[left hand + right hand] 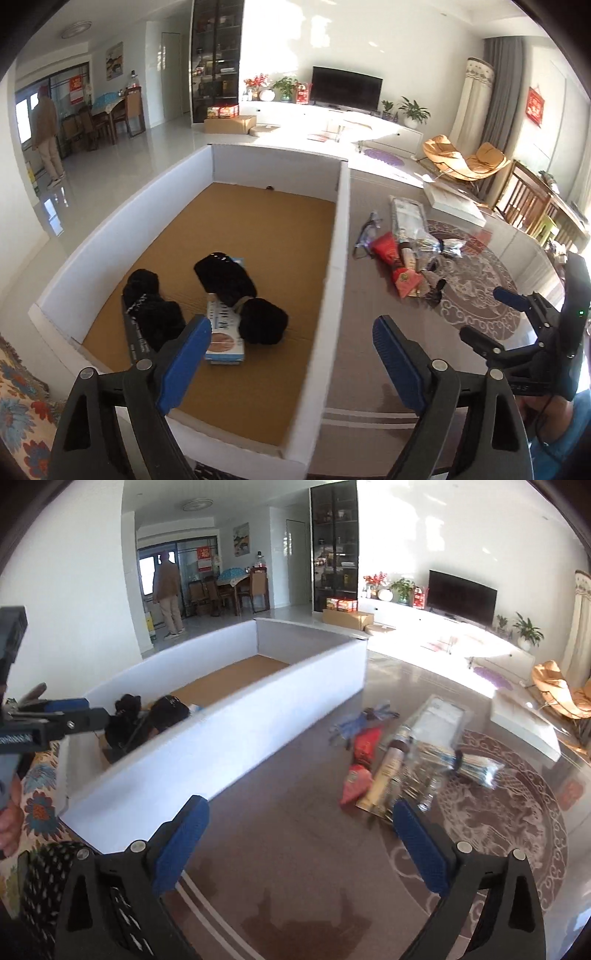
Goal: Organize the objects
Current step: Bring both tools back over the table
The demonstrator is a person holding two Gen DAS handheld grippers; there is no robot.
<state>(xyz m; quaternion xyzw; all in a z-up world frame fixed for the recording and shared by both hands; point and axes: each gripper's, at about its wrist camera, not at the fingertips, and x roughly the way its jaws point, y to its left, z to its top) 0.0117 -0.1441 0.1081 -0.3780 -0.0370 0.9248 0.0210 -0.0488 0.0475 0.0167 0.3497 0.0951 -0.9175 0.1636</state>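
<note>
A large white-walled box [341, 236] with a brown floor stands on the table; it also shows in the right wrist view [236, 734]. Inside lie black fuzzy items [225, 277], a white-blue carton [223, 339] and a dark flat box [133, 332]. A pile of loose things lies right of the box: red packets [364, 744], a cream tube [386, 775], clear plastic packs [439, 720], blue gloves [354, 722]. My left gripper [291, 343] is open and empty over the box's near right wall. My right gripper [299, 830] is open and empty above the table, short of the pile.
A white flat box [524, 720] lies at the table's far right. A floral cloth [18, 398] covers the near left. The glass table top [295, 849] shows a patterned rug beneath. A person [168, 590] stands far back by a doorway.
</note>
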